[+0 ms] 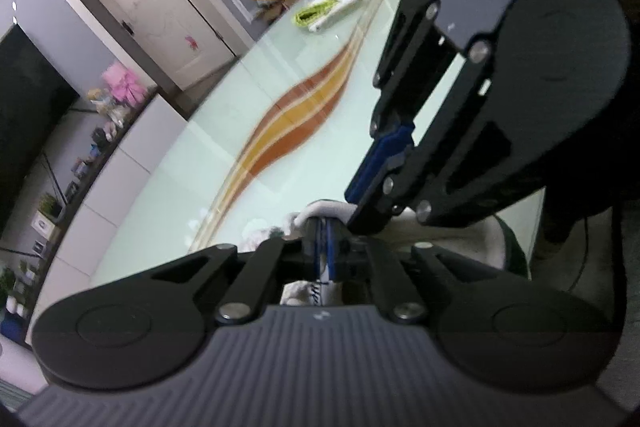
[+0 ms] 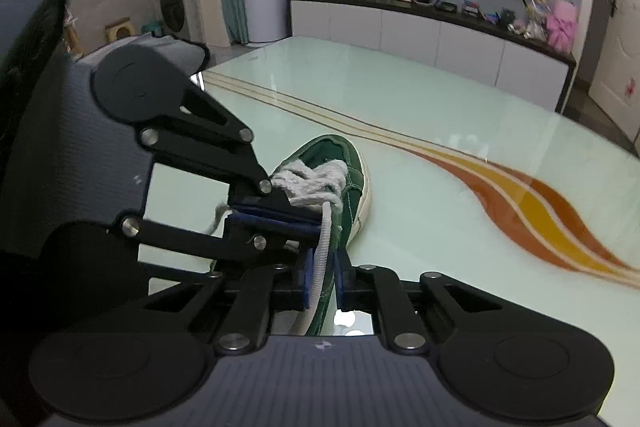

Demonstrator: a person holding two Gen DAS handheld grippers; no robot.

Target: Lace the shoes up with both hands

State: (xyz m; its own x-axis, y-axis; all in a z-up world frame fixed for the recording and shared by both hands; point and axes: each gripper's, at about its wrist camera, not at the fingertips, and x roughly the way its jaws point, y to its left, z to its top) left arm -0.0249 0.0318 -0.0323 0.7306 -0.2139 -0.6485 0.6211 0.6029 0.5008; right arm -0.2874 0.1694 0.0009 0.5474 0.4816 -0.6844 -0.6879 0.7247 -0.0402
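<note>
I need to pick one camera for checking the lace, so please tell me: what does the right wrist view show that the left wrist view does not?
Only the right wrist view shows the green shoe clearly, with its grey laces bunched on top and one white lace running between the right gripper's blue pads, which are not fully closed on it. Only the left wrist view shows a yellow-green bundle at the far end of the table. Both show the glass table with orange stripes, and the left gripper closed.
</note>
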